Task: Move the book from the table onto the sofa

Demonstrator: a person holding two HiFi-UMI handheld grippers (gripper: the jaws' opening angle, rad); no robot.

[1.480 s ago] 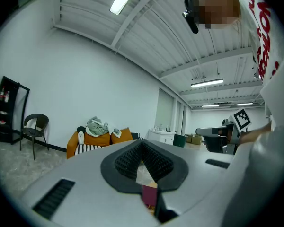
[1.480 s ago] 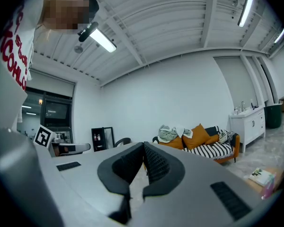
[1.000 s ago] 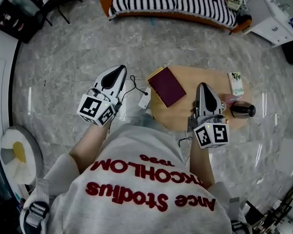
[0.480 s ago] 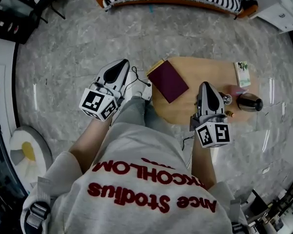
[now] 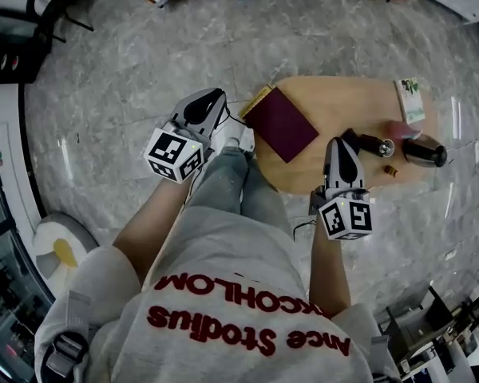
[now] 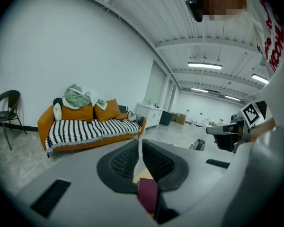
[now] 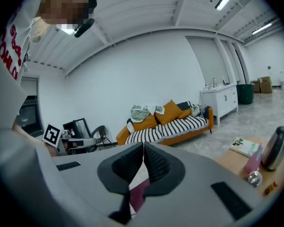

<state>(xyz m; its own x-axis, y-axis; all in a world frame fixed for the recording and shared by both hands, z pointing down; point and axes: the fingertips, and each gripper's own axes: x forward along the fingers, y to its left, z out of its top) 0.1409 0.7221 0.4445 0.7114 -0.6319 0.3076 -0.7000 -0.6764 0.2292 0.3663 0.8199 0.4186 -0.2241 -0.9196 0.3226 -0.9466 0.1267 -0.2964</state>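
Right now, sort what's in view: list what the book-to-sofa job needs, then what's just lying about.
For the job: maroon book; wooden table; striped sofa.
Lying about: steel flask; small booklet; black chair.

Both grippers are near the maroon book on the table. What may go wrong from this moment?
1. The left gripper and the right gripper are both shut; unopened, they might push the book off the table edge.
2. The right gripper might knock the metal flask nearby.
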